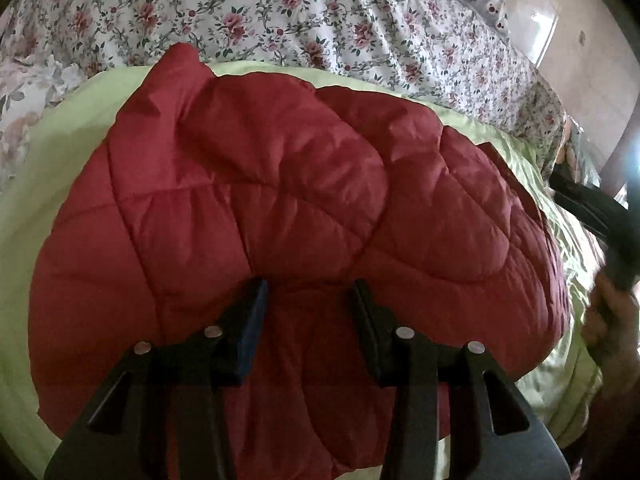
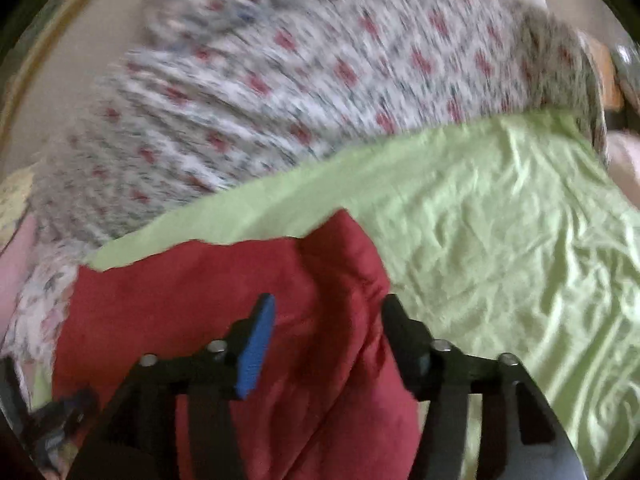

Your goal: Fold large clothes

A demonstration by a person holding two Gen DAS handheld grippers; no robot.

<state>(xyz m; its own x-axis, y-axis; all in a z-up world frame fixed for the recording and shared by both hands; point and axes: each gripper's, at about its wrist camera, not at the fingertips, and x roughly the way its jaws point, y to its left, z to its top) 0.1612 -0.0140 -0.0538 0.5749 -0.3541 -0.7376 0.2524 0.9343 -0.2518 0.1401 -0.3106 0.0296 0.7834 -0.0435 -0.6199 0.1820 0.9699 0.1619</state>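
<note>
Two sets of fingers stand apart, empty, over the red jacket (image 1: 256,208) on the green sheet (image 1: 56,184). Our left gripper (image 1: 308,292) hangs above its middle; our right gripper (image 2: 328,308) above its right edge, nearer the next fold.

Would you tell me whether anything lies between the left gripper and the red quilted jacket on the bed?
Nothing visible does. The left gripper hangs with jaws apart right over the red quilted jacket, which lies on the green sheet; only jacket fabric shows between and beyond its fingers.
</note>
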